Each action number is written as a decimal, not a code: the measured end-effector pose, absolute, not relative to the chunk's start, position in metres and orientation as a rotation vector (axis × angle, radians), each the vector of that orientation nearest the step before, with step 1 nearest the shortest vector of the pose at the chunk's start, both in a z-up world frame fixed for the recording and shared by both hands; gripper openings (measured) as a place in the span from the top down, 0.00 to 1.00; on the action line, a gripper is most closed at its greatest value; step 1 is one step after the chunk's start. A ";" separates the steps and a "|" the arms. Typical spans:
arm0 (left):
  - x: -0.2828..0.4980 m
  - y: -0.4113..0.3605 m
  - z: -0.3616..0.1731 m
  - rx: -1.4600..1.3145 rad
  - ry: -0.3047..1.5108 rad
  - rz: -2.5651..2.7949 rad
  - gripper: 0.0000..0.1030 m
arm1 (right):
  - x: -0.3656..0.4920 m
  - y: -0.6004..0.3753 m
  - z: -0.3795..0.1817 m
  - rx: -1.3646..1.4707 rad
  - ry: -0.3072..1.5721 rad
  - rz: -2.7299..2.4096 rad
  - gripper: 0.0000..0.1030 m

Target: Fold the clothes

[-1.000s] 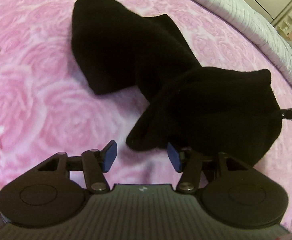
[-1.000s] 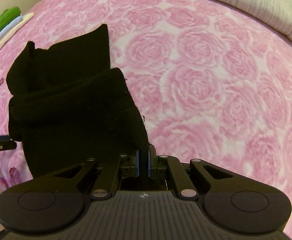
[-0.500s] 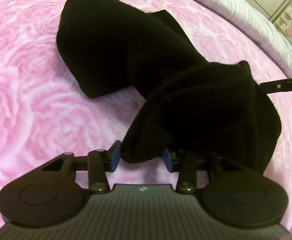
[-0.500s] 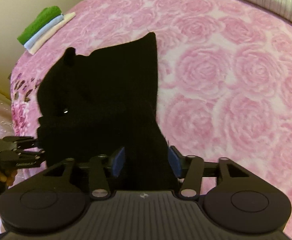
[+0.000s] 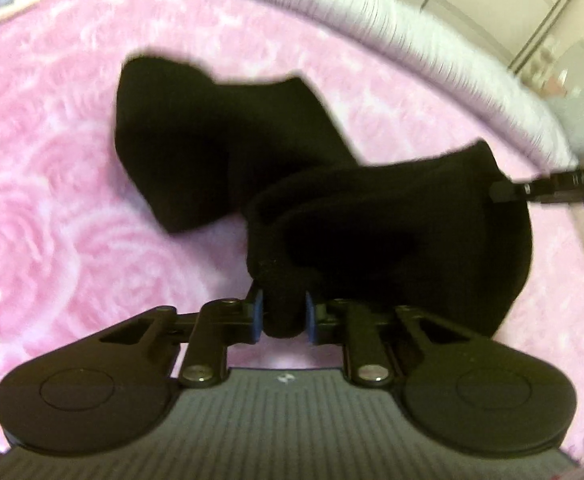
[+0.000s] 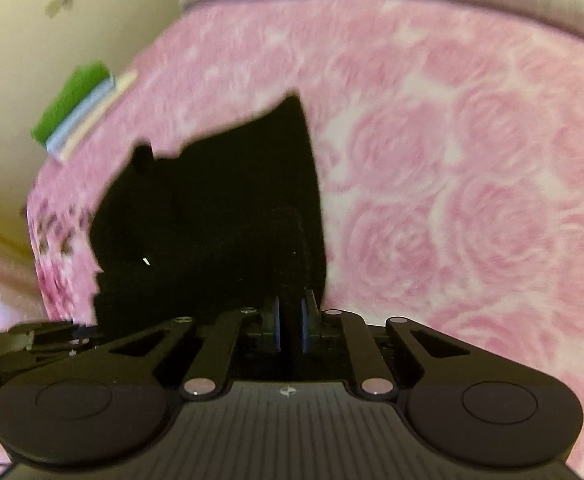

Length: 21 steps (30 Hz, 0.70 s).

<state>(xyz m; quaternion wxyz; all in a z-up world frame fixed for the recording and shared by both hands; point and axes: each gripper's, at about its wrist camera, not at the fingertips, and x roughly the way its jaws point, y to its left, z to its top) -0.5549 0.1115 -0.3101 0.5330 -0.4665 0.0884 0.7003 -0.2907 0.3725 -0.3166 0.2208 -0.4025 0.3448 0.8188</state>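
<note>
A black garment (image 5: 219,140) lies crumpled on the pink rose bedspread (image 5: 51,220), its near part lifted. In the left wrist view my left gripper (image 5: 281,316) is closing, and its blue pads press on a bunched fold of the black cloth. From the right edge of that view the other gripper's tip (image 5: 500,192) holds the far corner of the same fold. In the right wrist view my right gripper (image 6: 290,326) is shut on an edge of the black garment (image 6: 211,208), with the pads nearly together. The picture is blurred by motion.
A stack of folded cloths, green, blue and cream (image 6: 79,108), sits at the bedspread's far left corner. A white quilted cover (image 5: 372,20) runs along the far side of the bed. Wide pink bedspread (image 6: 452,200) lies to the right of the garment.
Both grippers closed on the black cloth: the left from wide open beside it, the right after opening and gripping again. Both hands have risen, lifting the near fold off the bedspread.
</note>
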 end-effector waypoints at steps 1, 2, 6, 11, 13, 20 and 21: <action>-0.558 0.106 -0.296 -1.105 0.163 1.676 0.88 | -0.281 0.367 -0.302 -1.060 0.949 2.267 0.90; -0.562 0.101 -0.279 -1.085 0.121 1.683 0.88 | -0.272 0.362 -0.287 -1.005 0.943 2.271 0.90; -0.577 0.083 -0.200 -0.923 0.039 1.707 0.89 | -0.238 0.341 -0.224 -0.750 0.924 2.277 0.91; -0.601 0.073 -0.088 -0.673 -0.086 1.737 0.94 | -0.215 0.308 -0.147 -0.467 0.866 2.302 0.91; -0.602 0.073 -0.046 -0.590 -0.098 1.736 1.00 | -0.211 0.295 -0.119 -0.377 0.840 2.324 0.91; -0.605 0.066 -0.054 -0.708 0.045 1.664 0.91 | -0.233 0.271 -0.079 -0.441 0.711 2.274 0.91; -0.604 0.064 -0.071 -0.767 0.061 1.645 0.83 | -0.239 0.271 -0.084 -0.491 0.702 2.232 0.91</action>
